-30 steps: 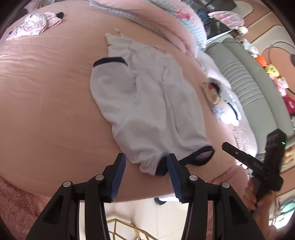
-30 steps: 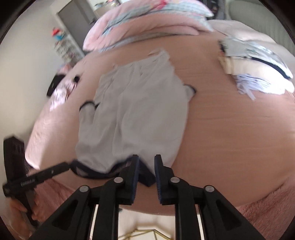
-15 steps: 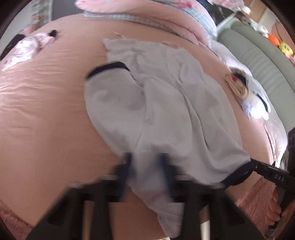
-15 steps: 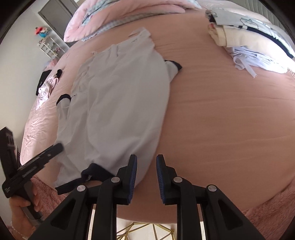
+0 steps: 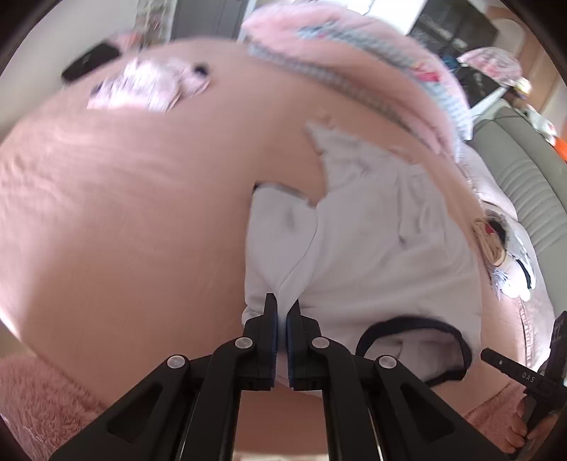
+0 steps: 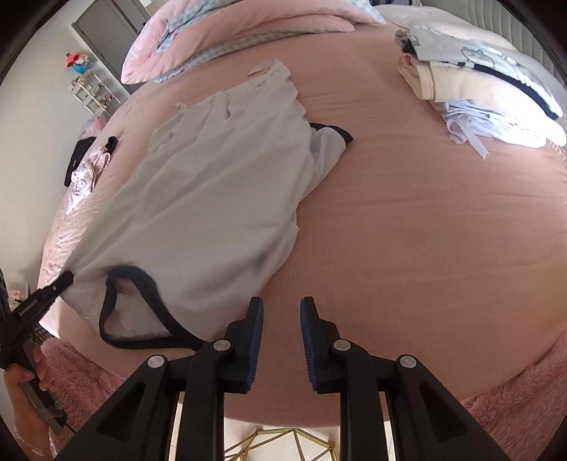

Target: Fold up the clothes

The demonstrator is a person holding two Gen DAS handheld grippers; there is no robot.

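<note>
A light grey T-shirt (image 6: 219,198) with navy trim lies spread on the pink bed; it also shows in the left wrist view (image 5: 372,255). Its navy collar (image 6: 141,308) is at the near edge. My left gripper (image 5: 281,319) is shut on the shirt's near shoulder and pulls the cloth taut; from the right wrist view its tip (image 6: 56,287) meets the shirt's left corner. My right gripper (image 6: 281,319) is open and empty above bare sheet, just right of the collar. It appears at the right edge of the left view (image 5: 514,368).
A stack of folded clothes (image 6: 478,88) sits at the far right of the bed. A pink duvet (image 6: 248,28) is heaped at the back. A small pink garment (image 6: 85,173) lies far left. The bed's fuzzy pink edge (image 6: 496,407) runs along the front.
My left gripper closed on the shirt's near shoulder and pulled it left. My right gripper let go of the collar, opened and moved right over bare sheet.
</note>
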